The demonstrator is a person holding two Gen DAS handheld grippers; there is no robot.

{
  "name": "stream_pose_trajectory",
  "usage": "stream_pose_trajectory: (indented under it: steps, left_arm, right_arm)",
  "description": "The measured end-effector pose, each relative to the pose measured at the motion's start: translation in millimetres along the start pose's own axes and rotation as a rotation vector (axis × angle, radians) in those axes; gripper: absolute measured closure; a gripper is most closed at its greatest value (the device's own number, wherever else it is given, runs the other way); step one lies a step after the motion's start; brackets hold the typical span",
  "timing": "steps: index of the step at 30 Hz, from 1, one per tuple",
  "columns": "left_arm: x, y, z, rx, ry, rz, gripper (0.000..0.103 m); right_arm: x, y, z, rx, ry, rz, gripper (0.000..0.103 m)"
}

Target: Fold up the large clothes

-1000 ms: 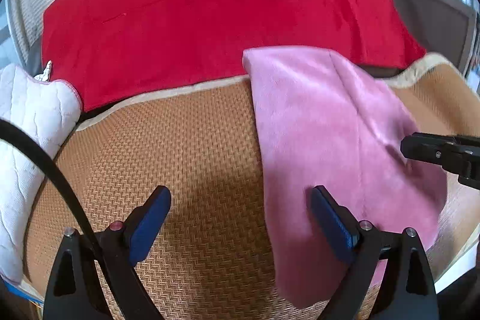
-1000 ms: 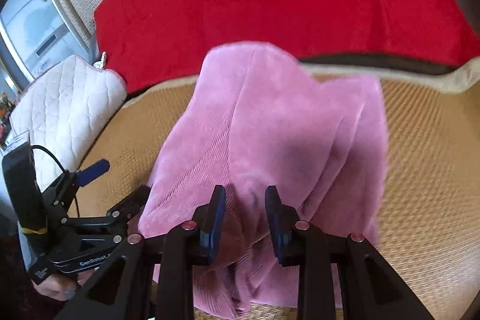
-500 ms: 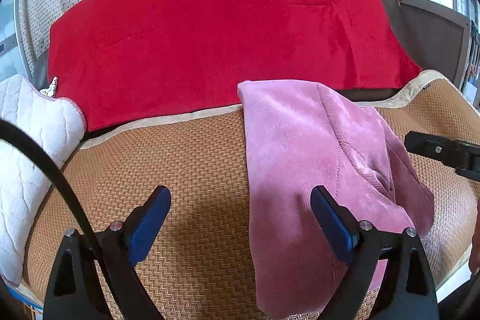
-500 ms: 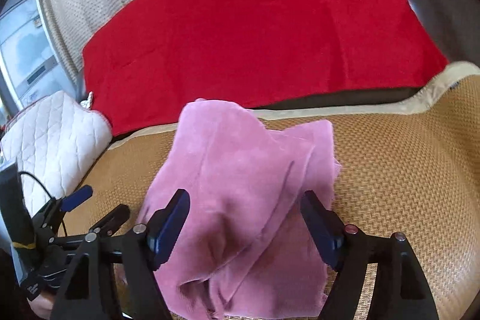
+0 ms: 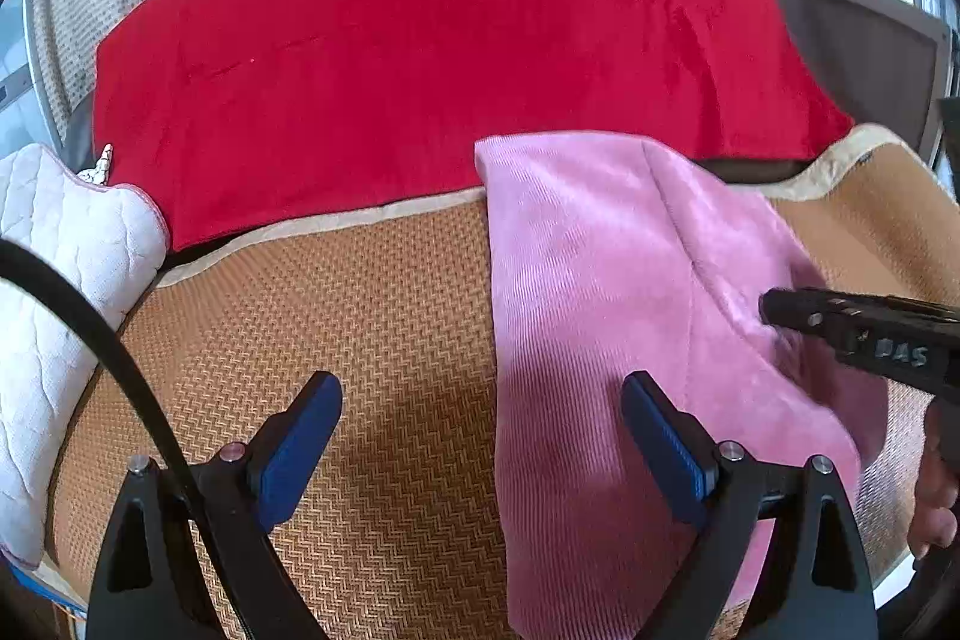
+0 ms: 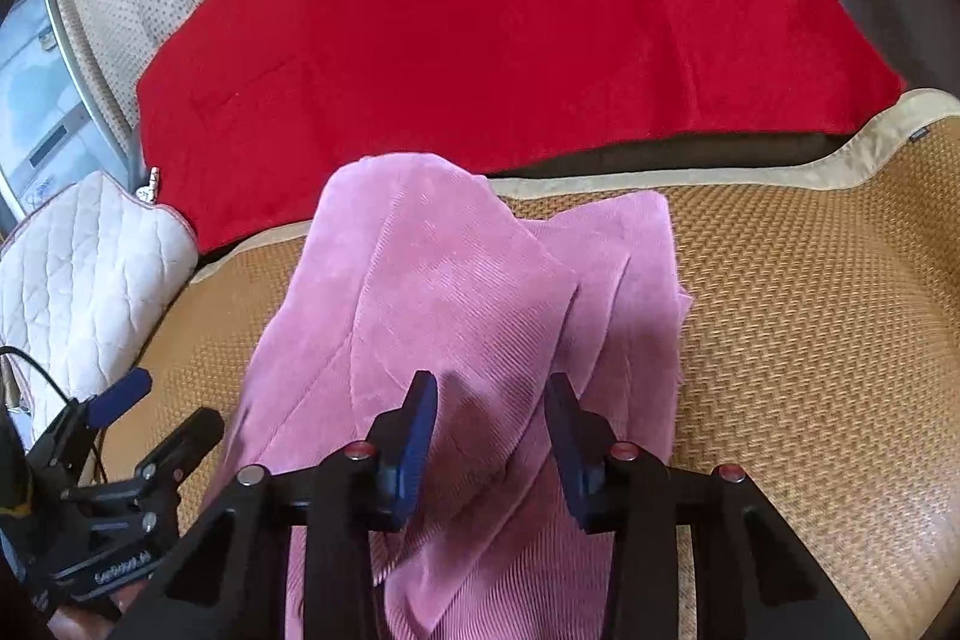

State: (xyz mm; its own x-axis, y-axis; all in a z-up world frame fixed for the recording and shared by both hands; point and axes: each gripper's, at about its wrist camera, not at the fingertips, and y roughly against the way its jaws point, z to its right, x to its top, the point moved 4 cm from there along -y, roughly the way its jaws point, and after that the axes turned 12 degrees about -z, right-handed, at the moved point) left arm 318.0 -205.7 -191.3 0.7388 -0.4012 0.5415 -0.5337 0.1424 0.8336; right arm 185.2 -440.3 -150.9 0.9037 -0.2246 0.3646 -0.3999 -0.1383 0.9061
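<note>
A pink corduroy garment (image 5: 600, 280) lies partly folded on the woven mat (image 5: 360, 340), its far end reaching the red blanket. My left gripper (image 5: 480, 388) hangs open and wide over the mat; its right finger is above the garment's left edge and nothing is gripped. In the right wrist view, my right gripper (image 6: 492, 394) points down onto the garment (image 6: 450, 280). Its jaws are closing, with a raised fold of pink cloth in the gap between them. The pads do not visibly press on it. The right gripper's finger (image 5: 840, 328) reaches in from the right over the cloth.
A red blanket (image 5: 450, 70) covers the sofa back behind the mat. A white quilted cushion (image 5: 60, 280) sits at the left. A black cable (image 5: 90, 316) crosses the left view. A hand (image 5: 936, 490) shows at the right edge. Bare mat (image 6: 810, 340) lies right of the garment.
The right gripper let go of the pink cloth, opened wide, then narrowed again over a fold as it came down. The garment settled flatter on the mat. The left gripper stayed put.
</note>
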Motion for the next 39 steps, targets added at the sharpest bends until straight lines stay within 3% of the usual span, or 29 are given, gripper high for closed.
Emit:
stream_pose_trajectory:
  steps: [3, 7, 12, 15, 26, 39]
  left_arm:
    - [-2, -12, 4, -0.005, -0.018, -0.036, 0.009]
    - [-2, -8, 2, 0.007, -0.015, -0.021, 0.009]
    - [-3, 1, 2, 0.006, -0.003, 0.004, 0.009]
    - [0, 11, -1, -0.011, 0.017, 0.045, 0.009]
    - [6, 30, -7, -0.035, 0.067, 0.142, 0.009]
    - [11, 25, 9, -0.043, 0.04, 0.139, 0.009]
  right_arm:
    - [0, -32, 2, 0.008, -0.01, -0.106, 0.063]
    - [1, -24, 4, 0.025, -0.027, -0.095, 0.063]
    - [-2, 1, 2, 0.0, -0.005, -0.032, 0.062]
    - [-5, 18, 2, -0.046, 0.006, 0.018, 0.05]
    - [0, 46, -4, -0.235, 0.083, 0.12, 0.05]
    - [-9, 65, -8, -0.312, 0.122, 0.168, 0.05]
